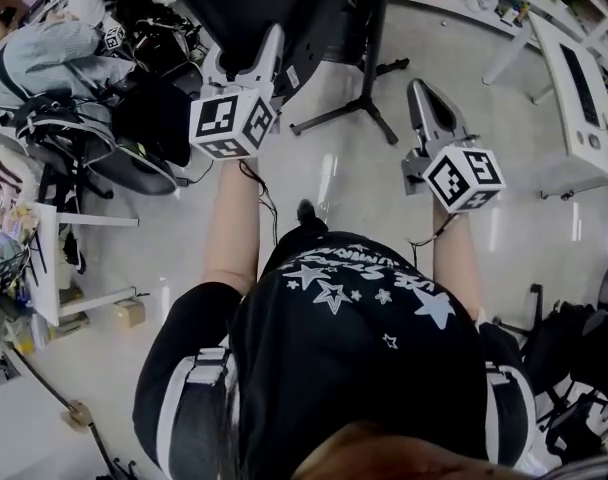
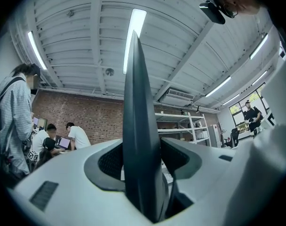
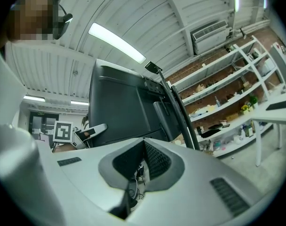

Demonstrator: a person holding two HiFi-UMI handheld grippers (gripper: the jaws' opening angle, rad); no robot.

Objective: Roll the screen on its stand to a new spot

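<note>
Fingers [image 2: 107,163] of our left gripper [image 1: 272,43] are clamped on the thin side edge of the screen [image 2: 141,121]. It stands just ahead of us on its stand [image 1: 362,106], whose legs splay across the floor [image 1: 329,183] (we cannot make out any casters). We judge the panel stiff, fairly heavy and top-heavy on that slim pole, with a fragile face and a slick bezel. So we would take hold only of the rigid edge or the pole, and push gently and low. To the right, our right gripper [image 1: 431,108] hangs apart from the screen, fingers together on nothing.
</note>
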